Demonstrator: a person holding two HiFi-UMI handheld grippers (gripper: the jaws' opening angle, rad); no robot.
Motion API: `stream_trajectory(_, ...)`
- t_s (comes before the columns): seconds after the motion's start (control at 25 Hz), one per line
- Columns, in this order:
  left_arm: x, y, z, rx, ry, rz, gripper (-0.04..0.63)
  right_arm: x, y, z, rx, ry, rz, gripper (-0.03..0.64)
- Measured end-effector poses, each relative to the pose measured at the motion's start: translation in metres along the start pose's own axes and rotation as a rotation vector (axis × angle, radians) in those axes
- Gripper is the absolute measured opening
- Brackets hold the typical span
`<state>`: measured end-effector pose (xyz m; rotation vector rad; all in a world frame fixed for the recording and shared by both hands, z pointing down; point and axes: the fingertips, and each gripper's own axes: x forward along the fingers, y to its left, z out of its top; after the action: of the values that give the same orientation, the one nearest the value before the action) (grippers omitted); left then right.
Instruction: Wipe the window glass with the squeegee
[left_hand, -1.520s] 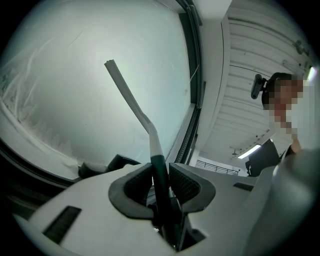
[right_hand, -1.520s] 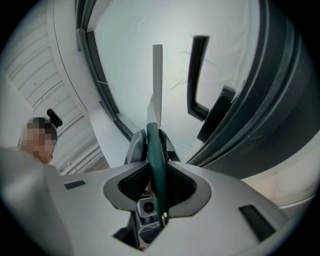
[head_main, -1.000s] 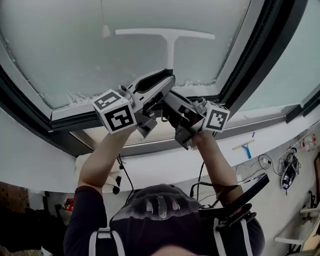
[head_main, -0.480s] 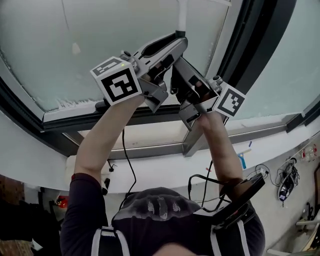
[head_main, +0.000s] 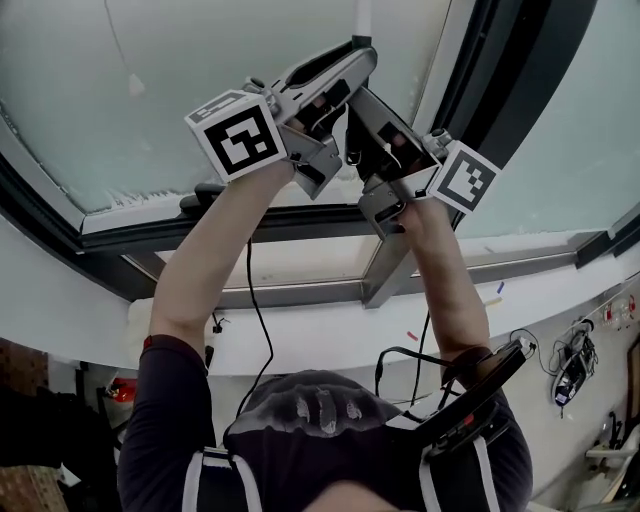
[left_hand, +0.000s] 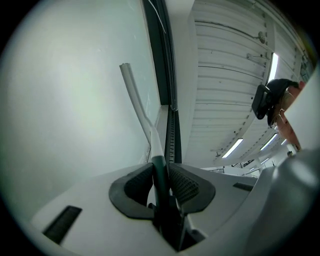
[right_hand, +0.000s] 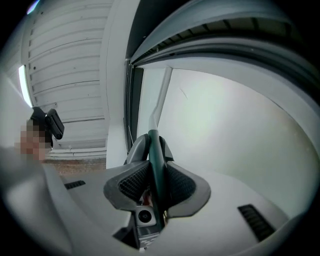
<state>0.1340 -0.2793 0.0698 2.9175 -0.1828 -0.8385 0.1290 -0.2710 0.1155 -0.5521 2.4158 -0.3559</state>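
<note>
The person stands under the window with both arms stretched up. The left gripper (left_hand: 160, 172) is clamped on the squeegee (left_hand: 149, 131), its ribbed pads (left_hand: 136, 184) pressing the dark green handle from both sides. The right gripper (right_hand: 154, 172) is clamped on the same handle just beside it, so the two sets of jaws meet nose to nose around it. Both point upward at a slant toward the glass (head_main: 150, 90). From the handle a white shaft rises to the white head, which lies close along the pane near its right edge, next to the dark frame (head_main: 505, 90). The marker cubes (head_main: 240, 135) face down toward the person. A black cable (head_main: 255, 300) hangs along the left forearm.
</note>
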Motion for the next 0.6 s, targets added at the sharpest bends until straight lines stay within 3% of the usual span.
stream_trajectory(0.32,-0.0009,-0.0041,0.0014,0.026,-0.004,-0.039,0.104,-0.0002,0.0008,-0.0003,-0.020,0.006,-0.001,0.100)
stream_trajectory(0.48,0.0021,-0.0052,-0.0001,-0.024,-0.013,-0.080,0.105,-0.0008,0.0020,0.0021,-0.059,-0.003,-0.014,0.099)
stream_trajectory(0.6,0.0040,-0.0068,-0.0010,-0.016,0.008,-0.089,0.104,-0.0014,0.0016,0.0025,-0.062,-0.020,-0.009,0.100)
